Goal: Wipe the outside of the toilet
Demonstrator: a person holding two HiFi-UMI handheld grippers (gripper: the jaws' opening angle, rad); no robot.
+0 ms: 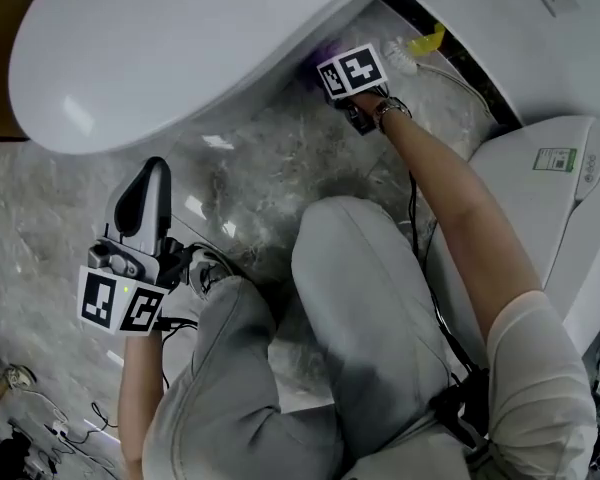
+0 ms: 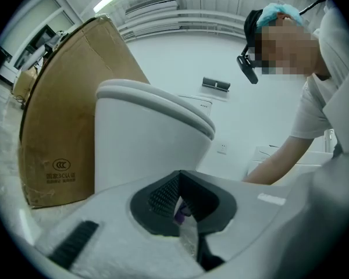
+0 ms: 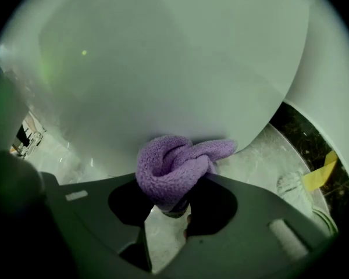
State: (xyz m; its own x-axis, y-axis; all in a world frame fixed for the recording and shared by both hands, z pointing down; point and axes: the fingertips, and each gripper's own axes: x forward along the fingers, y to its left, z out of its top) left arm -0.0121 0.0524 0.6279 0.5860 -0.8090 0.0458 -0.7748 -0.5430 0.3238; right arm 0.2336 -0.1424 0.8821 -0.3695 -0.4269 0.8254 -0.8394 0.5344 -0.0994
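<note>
Clamping one purple cloth (image 3: 173, 168) against toilet (image 3: 163, 68), right hand-held gripper (image 3: 174, 207); left hand-held gripper (image 2: 180, 207) closed.

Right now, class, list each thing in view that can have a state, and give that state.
toilet lid, closed.
purple cloth, bunched, pressed against the side of the toilet.
right gripper, shut on the purple cloth.
left gripper, shut, held away from the toilet.
</note>
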